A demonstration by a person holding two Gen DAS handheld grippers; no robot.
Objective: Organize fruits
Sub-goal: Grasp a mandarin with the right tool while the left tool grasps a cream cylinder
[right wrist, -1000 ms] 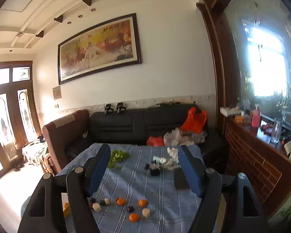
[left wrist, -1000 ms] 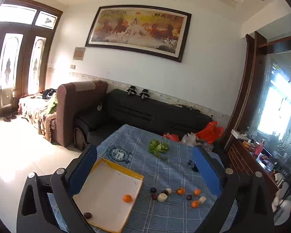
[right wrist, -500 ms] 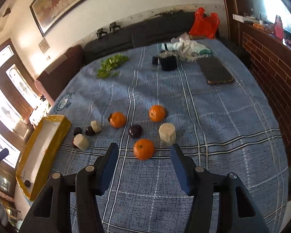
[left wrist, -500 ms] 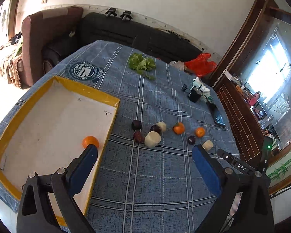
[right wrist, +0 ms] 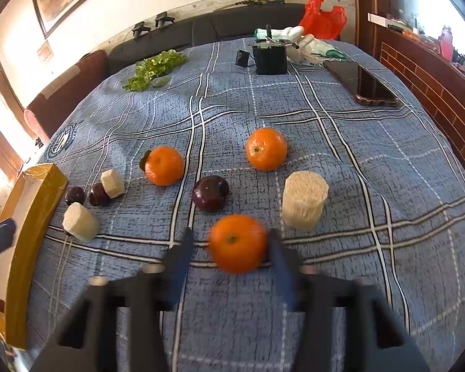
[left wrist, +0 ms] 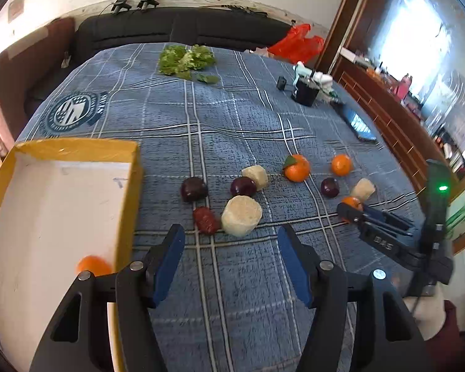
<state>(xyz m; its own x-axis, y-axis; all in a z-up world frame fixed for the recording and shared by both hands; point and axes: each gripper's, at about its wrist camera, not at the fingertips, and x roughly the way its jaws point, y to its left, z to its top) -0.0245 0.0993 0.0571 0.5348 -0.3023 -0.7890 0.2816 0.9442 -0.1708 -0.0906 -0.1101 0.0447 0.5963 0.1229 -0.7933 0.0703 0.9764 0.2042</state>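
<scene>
Right gripper (right wrist: 229, 245) closing, nearest orange (right wrist: 237, 243) between its jaws, right pad touching, left apart. Left gripper (left wrist: 231, 241) closing on nothing, pale cylinder (left wrist: 241, 215) just ahead. "DAS" reads on the right tongs.

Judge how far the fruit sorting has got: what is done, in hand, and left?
Done: one orange lies in the box. In hand: the right gripper has just been closing its jaws around a second orange on the cloth, not yet clamped; the left gripper, also closing, has nothing between its jaws. Left: two oranges, plums and pale chunks outside the box.
</scene>
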